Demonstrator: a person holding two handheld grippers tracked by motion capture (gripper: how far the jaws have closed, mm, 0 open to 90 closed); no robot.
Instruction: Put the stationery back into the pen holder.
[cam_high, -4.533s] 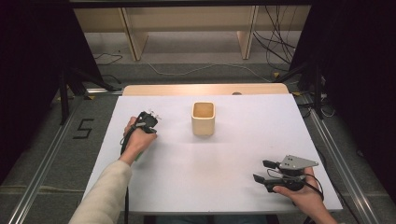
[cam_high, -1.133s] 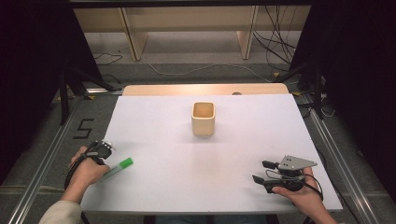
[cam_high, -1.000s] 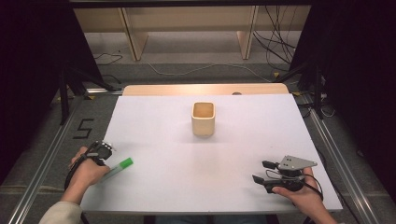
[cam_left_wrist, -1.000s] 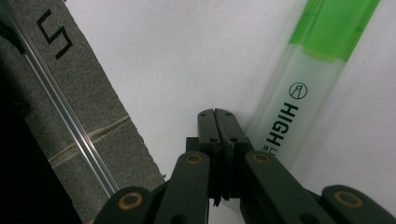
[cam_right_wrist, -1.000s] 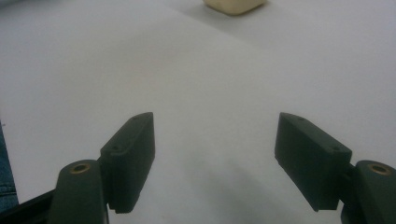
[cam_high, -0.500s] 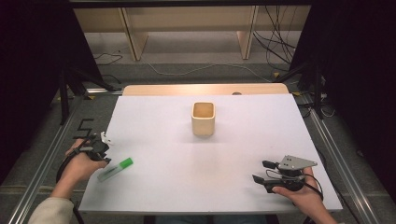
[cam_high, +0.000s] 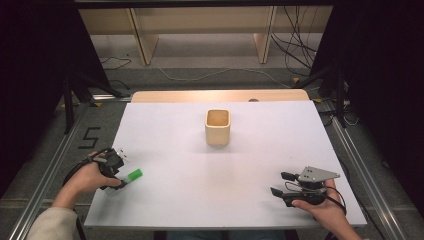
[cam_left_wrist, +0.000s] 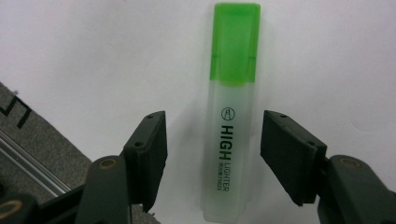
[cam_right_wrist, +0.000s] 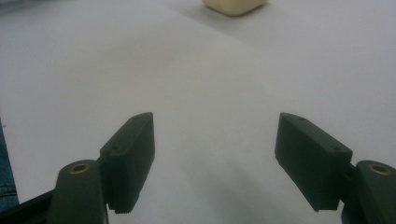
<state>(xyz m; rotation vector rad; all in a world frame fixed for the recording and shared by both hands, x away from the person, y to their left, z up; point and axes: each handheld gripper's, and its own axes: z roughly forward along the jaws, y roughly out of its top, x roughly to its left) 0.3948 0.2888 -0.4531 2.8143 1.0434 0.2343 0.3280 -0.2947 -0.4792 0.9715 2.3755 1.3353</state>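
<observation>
One highlighter (cam_left_wrist: 232, 116): lying on desk (cam_high: 250, 165), near left.
Left gripper (cam_left_wrist: 212, 154): jaws just spreading, straddling it, not pinching; released.
Right gripper (cam_right_wrist: 215, 158): spread, idle.

The highlighter's (cam_left_wrist: 232, 121) clear butt end (below the lettering) runs off the left gripper view's bottom edge.

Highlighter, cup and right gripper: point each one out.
highlighter (cam_left_wrist: 232, 140), left gripper view, on its clear printed barrel.
cup (cam_high: 217, 134), high view, on its front wall.
right gripper (cam_high: 279, 183), high view, midway between its fingertips.
</observation>
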